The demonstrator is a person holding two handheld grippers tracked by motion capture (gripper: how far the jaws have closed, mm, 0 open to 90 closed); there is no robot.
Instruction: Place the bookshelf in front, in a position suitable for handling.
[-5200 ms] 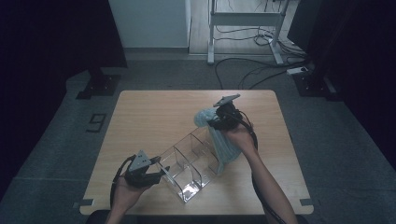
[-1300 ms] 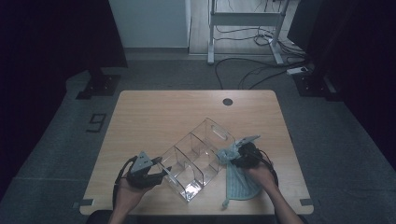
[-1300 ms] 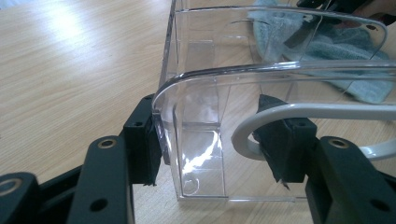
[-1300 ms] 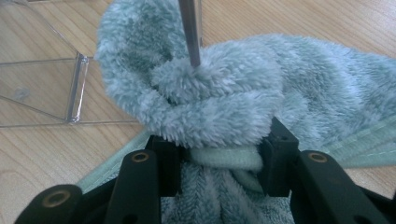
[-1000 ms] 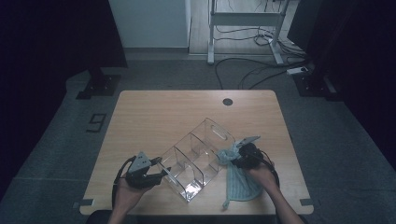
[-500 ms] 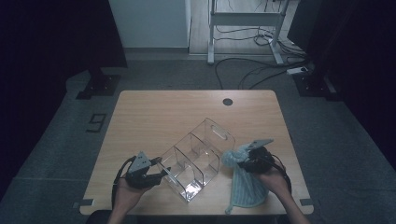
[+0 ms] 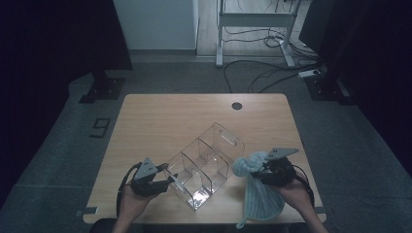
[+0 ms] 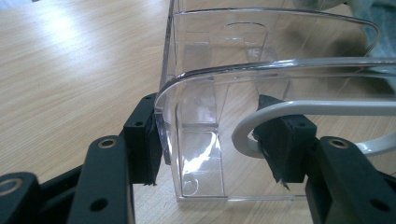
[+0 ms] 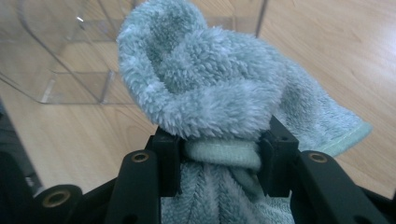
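Likely the main risk is at the organizer (image 7: 204,165): the left gripper (image 7: 167,180) has its jaws about half closed across one thin clear end wall, one pad outside and one inside, so any sideways push from the cloth could tip or skid the light plastic box — or let the wall slide out of the pads. In the left gripper view a white cable loop lies against the inner pad (image 8: 285,140), which may weaken that hold. Second risk: the towel (image 7: 257,194) hangs long below the right gripper (image 7: 260,171), and its trailing hem reaches the near edge of the table (image 7: 160,116); a dragging tail could catch the box rim or snag on that edge if the cloth is carried over. The right gripper's jaws are part closed on the towel's bunched neck, pinching it at the sewn hem band, with a puffed head of cloth above the pads (image 9: 168,163); the grip looks firm, though a bunch that loose can creep. Towel: pale blue-green, fluffy pile, stitched border, gathered to a knob at top, fanning out below. It sits near the table's near right corner, just right of the three-compartment organizer, which stands diagonally near the front middle.
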